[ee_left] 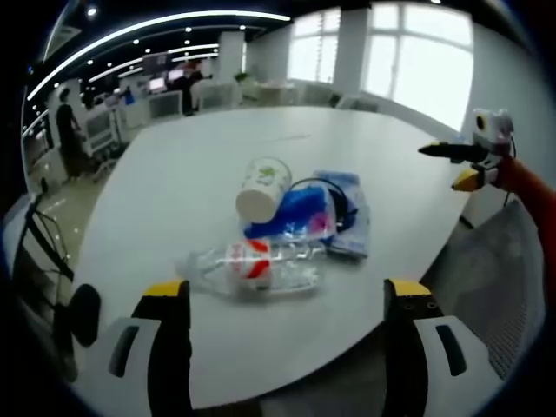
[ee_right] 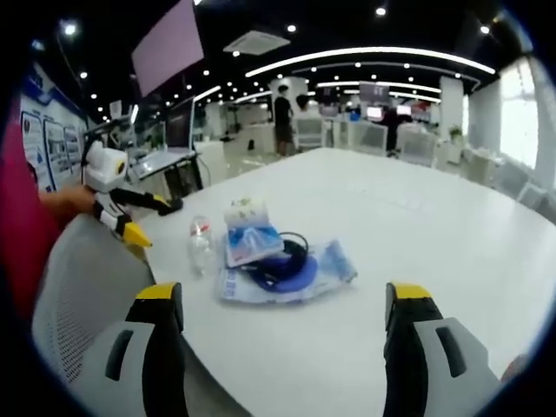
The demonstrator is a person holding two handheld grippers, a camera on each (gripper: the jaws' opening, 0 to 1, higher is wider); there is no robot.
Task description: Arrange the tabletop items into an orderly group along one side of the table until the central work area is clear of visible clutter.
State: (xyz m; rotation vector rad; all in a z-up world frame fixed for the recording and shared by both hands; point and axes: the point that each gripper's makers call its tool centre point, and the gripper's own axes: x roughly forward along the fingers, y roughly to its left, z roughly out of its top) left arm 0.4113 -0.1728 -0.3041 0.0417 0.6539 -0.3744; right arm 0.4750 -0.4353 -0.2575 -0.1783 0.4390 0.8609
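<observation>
On the white table (ee_left: 174, 200) lies a small heap. A clear plastic bottle (ee_left: 252, 265) with a red and white label lies on its side nearest me. Behind it a paper cup (ee_left: 261, 187) lies tipped over on a blue packet (ee_left: 295, 217), beside a black cable (ee_left: 334, 195) and a clear blue bag (ee_left: 352, 230). My left gripper (ee_left: 287, 291) is open, short of the bottle. My right gripper (ee_right: 285, 295) is open too, off the table edge before the bag (ee_right: 330, 265), cable (ee_right: 291, 256), packet (ee_right: 252, 243), cup (ee_right: 246, 213) and bottle (ee_right: 201, 243).
A grey mesh chair back (ee_right: 87, 278) stands at the table edge between the two grippers, also seen as the chair (ee_left: 495, 269). The right gripper (ee_left: 469, 165) and the left gripper (ee_right: 130, 215) each hover off the table. Desks, chairs and people stand far behind.
</observation>
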